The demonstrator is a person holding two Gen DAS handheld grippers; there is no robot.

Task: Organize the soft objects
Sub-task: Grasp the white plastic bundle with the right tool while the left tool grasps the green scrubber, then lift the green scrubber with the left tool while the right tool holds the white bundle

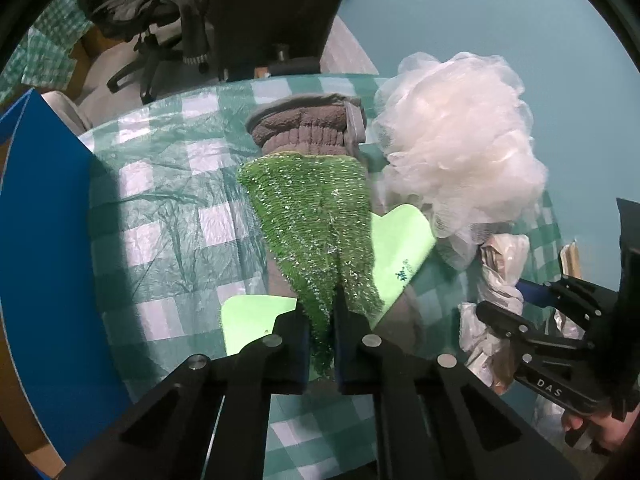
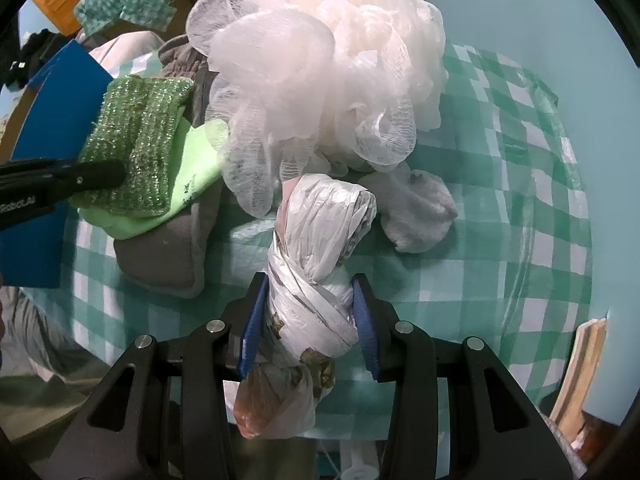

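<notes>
1. Green and glittery, the scrubber (image 1: 316, 232) is being pinched at its near edge by the left gripper (image 1: 320, 344), whose jaws are nearly together on it.
2. The scrubber is being held above a pale green cloth (image 1: 400, 248) lying on a grey towel (image 1: 308, 128).
3. A knotted bag bundle (image 2: 312, 292) is being gripped between the blue pads (image 2: 250, 336) of the right gripper (image 2: 308, 320), just above the checked tablecloth (image 2: 500, 208).
4. A white pouf (image 2: 320, 72) is being left beside the towel.
</notes>
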